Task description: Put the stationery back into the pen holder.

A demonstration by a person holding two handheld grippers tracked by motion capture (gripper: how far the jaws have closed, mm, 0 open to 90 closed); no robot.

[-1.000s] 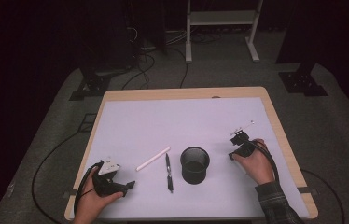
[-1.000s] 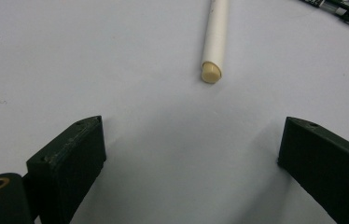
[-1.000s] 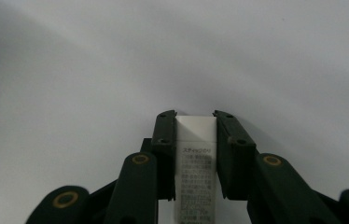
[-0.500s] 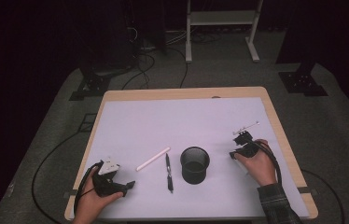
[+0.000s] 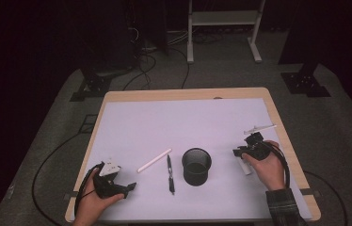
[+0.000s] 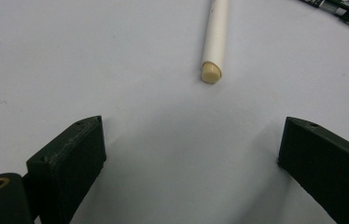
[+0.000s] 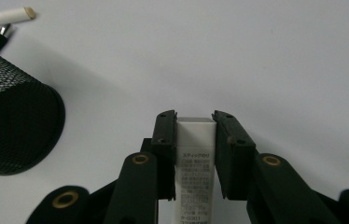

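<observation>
A black mesh cup (image 5: 196, 165) stands upright on the white mat (image 5: 179, 122). Left of it lie a black pen (image 5: 170, 173) and a white stick pen (image 5: 154, 160). My right gripper (image 5: 240, 151) is right of the cup, jaws pointing left. In the right gripper view the gripper (image 7: 195, 122) is shut on a white glue stick (image 7: 194, 154) with printed text, and the cup (image 7: 9, 126) is at the left. My left gripper (image 5: 126, 187) rests at the near left corner. In the left gripper view it (image 6: 191, 149) is open and holds nothing, and the white pen's tip (image 6: 215, 37) lies ahead of it.
The mat covers a wooden table whose rim (image 5: 287, 141) shows on all sides. Cables (image 5: 47, 165) trail over the grey floor at the left. A white rack (image 5: 223, 23) and dark stands are beyond the far edge.
My right hand has shifted a little to the right and lifted slightly, still with the glue stick. The left hand, cup and pens are as before.
</observation>
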